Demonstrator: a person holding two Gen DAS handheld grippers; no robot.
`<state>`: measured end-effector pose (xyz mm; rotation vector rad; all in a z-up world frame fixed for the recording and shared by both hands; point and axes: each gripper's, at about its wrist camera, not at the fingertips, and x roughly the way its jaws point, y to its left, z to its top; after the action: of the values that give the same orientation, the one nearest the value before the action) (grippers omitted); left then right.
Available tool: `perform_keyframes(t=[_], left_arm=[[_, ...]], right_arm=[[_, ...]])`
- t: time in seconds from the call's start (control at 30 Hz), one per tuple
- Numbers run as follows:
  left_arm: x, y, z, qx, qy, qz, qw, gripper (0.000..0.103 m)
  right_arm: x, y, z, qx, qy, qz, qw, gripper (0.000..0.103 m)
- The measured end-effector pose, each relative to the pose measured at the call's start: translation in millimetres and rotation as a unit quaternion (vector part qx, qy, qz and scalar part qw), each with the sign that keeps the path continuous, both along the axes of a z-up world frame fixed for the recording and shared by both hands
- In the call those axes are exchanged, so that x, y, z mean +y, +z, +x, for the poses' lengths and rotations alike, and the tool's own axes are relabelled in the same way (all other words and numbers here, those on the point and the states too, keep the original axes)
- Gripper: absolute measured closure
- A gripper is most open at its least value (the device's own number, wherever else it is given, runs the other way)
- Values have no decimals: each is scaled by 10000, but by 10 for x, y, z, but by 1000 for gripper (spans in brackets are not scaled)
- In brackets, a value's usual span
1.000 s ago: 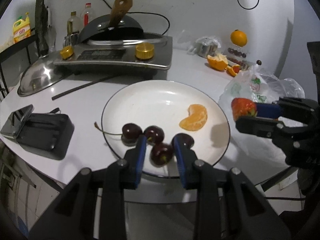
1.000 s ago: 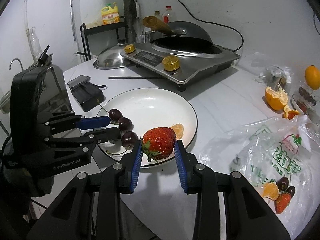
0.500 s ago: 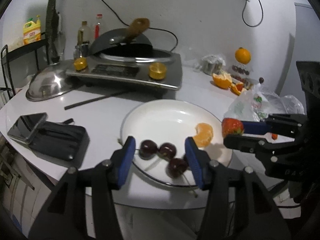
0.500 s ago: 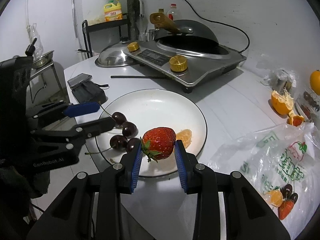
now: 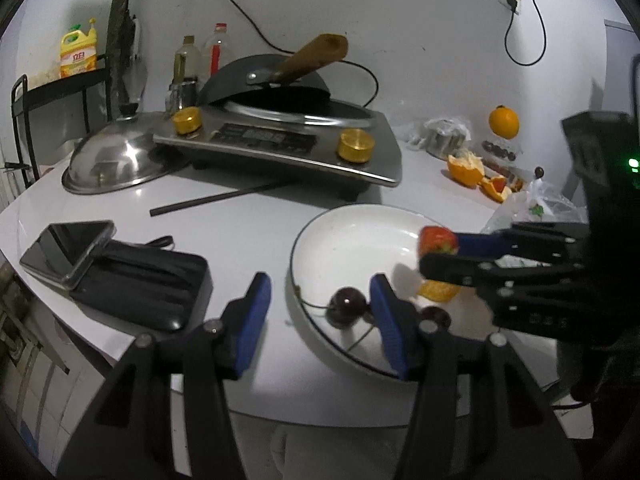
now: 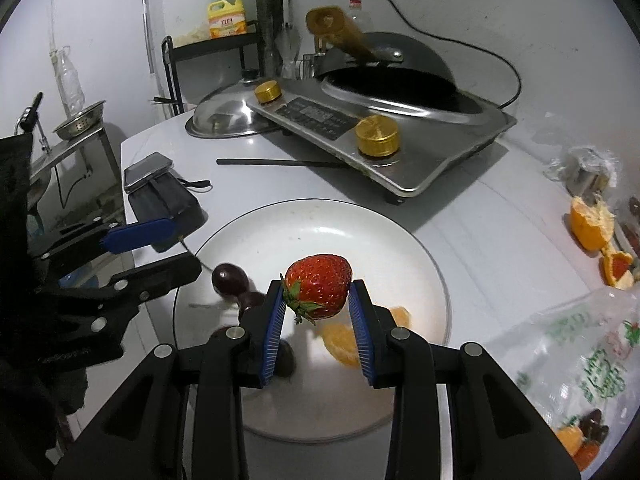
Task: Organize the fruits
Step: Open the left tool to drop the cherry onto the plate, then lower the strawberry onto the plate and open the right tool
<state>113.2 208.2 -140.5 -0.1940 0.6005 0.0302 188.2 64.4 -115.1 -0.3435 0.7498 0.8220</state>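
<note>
At the left, the left gripper (image 6: 148, 250) is seen spread wide and empty, beside the white plate (image 6: 304, 224). Dark cherries (image 6: 229, 278) lie on the plate's near left. Right of them, a strawberry (image 6: 319, 285) is held clamped above the plate by the right gripper (image 6: 318, 320).

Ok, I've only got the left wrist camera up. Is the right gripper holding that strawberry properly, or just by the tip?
Observer: Properly. The right wrist view shows the strawberry clamped across its middle by the right gripper, with the jaws on both sides and the leafy end pointing down-left.
Operator: Is there any fruit left in the bag?
Observer: Yes. The plastic bag has a dark cherry and an orange piece in its lower corner.
</note>
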Motion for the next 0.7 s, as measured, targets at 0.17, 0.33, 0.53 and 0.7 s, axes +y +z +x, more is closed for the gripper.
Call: perform_keyframes(t=[0.17,0.33,0.53,0.7], left_arm=[[114,-32,2,28,56,-54,10000,50],[205,-88,7,83,83,-158,9998,50],[321,-128,-17,92,157,-238,9996,50],[333,-137,-38,99,147,-260,9995,50]], right_arm=[[267,-68,82,62,156,1,9999,68],[483,-144,166,149,219,-66,9996,68],[553,-175,219,218,129,-130,9996,67],[544,-176,223,218,64,-114,9997,49]])
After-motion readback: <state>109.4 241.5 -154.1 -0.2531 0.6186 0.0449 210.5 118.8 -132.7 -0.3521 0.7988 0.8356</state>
